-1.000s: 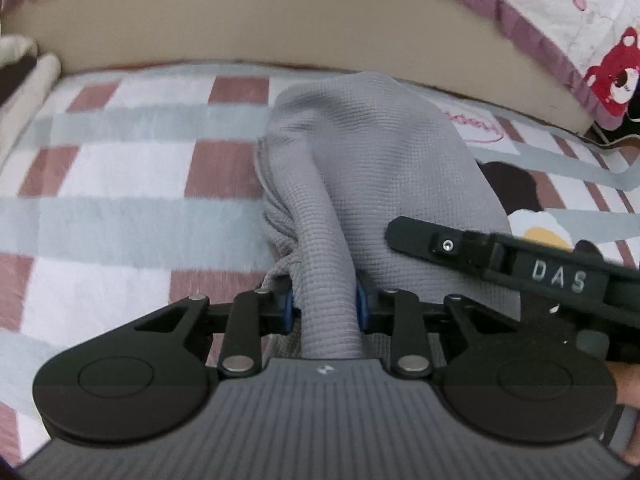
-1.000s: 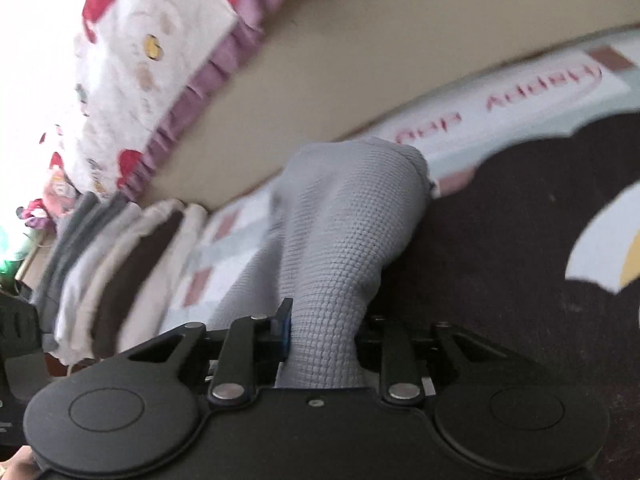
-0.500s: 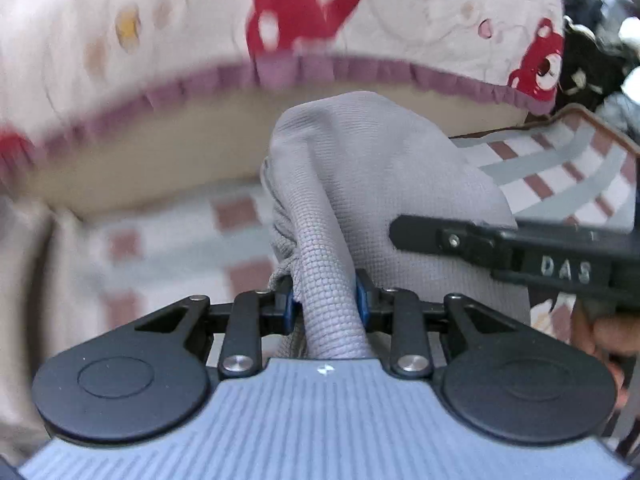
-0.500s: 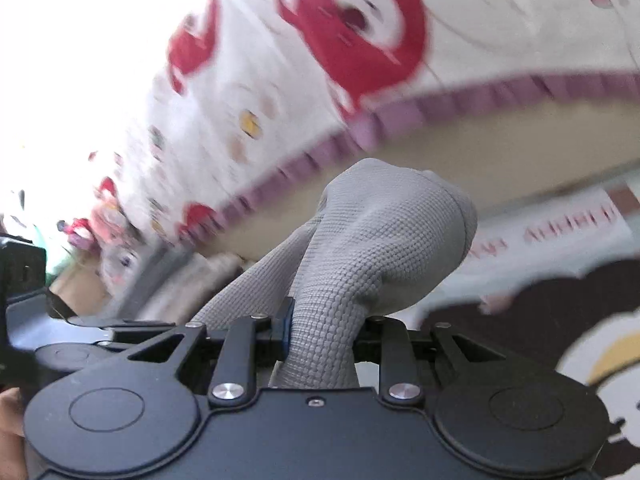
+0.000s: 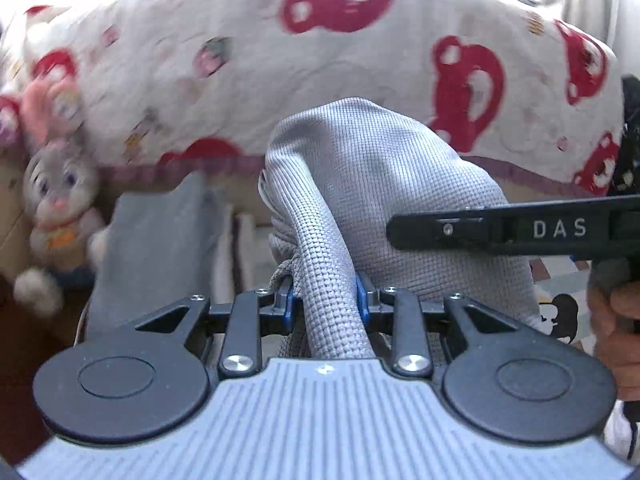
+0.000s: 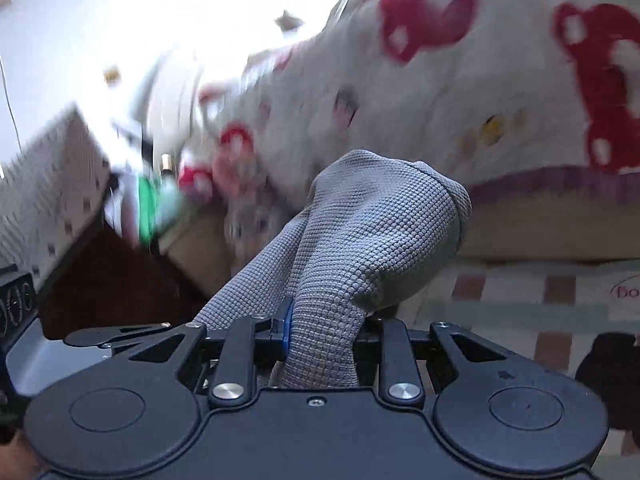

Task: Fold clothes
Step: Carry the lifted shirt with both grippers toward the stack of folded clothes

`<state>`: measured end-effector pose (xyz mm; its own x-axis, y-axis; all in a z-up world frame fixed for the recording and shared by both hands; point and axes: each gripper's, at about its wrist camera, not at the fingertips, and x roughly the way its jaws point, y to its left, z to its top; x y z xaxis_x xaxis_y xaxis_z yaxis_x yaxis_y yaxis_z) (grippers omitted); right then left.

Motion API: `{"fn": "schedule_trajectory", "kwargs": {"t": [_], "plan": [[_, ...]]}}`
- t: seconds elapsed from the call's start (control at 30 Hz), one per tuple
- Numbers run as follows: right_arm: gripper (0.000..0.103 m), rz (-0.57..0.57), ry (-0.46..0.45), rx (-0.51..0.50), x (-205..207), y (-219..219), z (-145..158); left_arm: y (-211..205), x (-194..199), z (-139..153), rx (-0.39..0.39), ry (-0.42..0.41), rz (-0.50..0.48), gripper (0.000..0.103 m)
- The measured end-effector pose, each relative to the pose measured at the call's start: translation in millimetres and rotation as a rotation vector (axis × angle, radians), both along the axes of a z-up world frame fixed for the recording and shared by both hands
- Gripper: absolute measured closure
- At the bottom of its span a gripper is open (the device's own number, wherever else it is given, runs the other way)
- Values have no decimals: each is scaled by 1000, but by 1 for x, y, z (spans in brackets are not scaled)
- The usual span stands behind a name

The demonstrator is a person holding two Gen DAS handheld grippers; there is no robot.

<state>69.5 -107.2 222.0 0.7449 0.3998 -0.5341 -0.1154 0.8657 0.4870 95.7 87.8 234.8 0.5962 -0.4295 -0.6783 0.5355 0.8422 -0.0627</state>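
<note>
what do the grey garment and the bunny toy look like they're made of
Grey garment: a soft, matte waffle-knit fabric, probably cotton or a blend; a fine grid texture shows, and it bunches limply where the left gripper pinches it. Bunny toy: plush, going by its fuzzy outline, though motion blur hides detail.

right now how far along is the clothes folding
Done: a pile of folded clothes stands beside the plush bunny. In hand: the grey waffle-knit garment is bunched and raised, with the left hand-held gripper and right hand-held gripper both clamped on it. Left: laying it on the checked blanket and folding it; no crease shows yet.
</note>
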Motion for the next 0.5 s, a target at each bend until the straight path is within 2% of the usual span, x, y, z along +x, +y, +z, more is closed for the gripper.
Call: {"fn": "schedule_trajectory", "kwargs": {"t": [0.07,0.13,0.23,0.37,0.43,0.5], "plan": [[76,39,56,-46,11,22,14,19,5,4,-27,14,3,76],[76,74,71,-79,24,38,23,36,12,10,-28,-15,13,76],[76,134,22,-70,44,53,21,58,33,17,-8,-52,52,76],[76,170,-84,-2,78,68,-3,89,76,9,-14,-58,82,76],[76,146,-93,71,94,66,-23,96,96,1,-34,-43,80,76],[76,128,-78,86,104,60,-37,95,114,-9,-73,-10,79,76]]}}
